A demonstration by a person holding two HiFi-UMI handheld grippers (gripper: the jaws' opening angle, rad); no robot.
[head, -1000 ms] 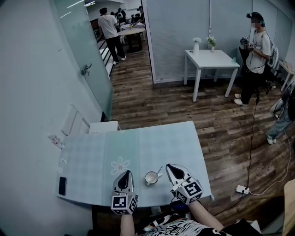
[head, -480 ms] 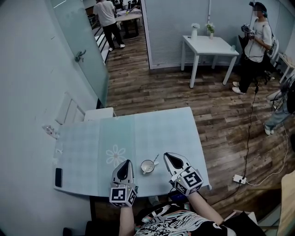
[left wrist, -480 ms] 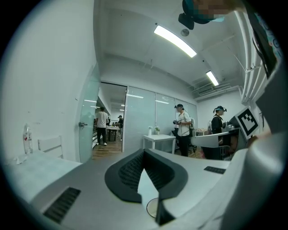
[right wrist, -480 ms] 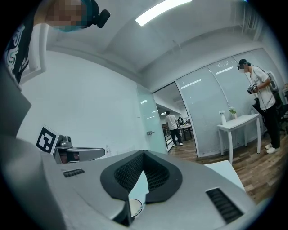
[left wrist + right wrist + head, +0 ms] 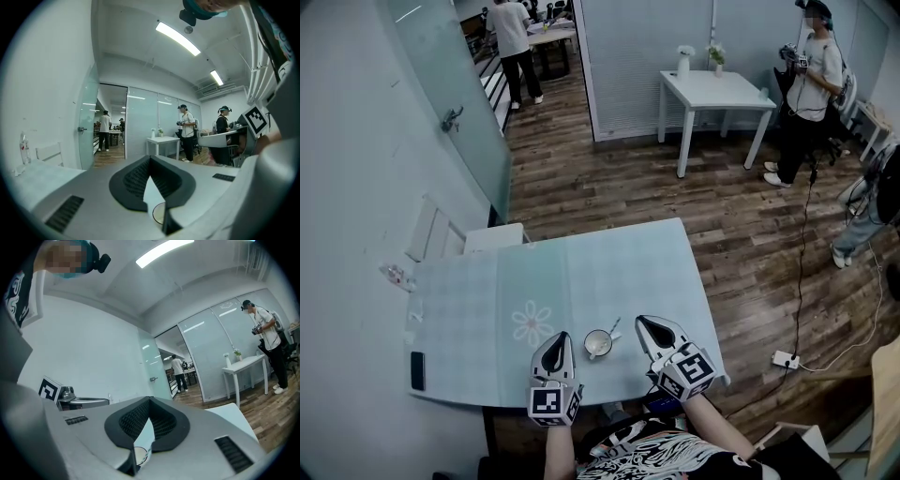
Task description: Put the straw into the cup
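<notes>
Cup (image 5: 598,344) sits near the table (image 5: 609,272) front edge, straw (image 5: 616,327) at its rim. Left gripper (image 5: 556,339) and right gripper (image 5: 645,325) flank it, both pinched closed and empty. Loads of free cloth beyond, though only the head view shows it.

Two grippers were counted at the lower middle: the left gripper (image 5: 557,339) and the right gripper (image 5: 650,326). One cup (image 5: 598,345), one straw (image 5: 615,328) and one phone (image 5: 416,370) were counted. Two tables were seen, the near table (image 5: 609,272) and the white table (image 5: 712,89). Three persons were counted: a person (image 5: 511,37) at the upper left, a person (image 5: 811,66) at the upper right, a person (image 5: 867,225) at the right edge.
</notes>
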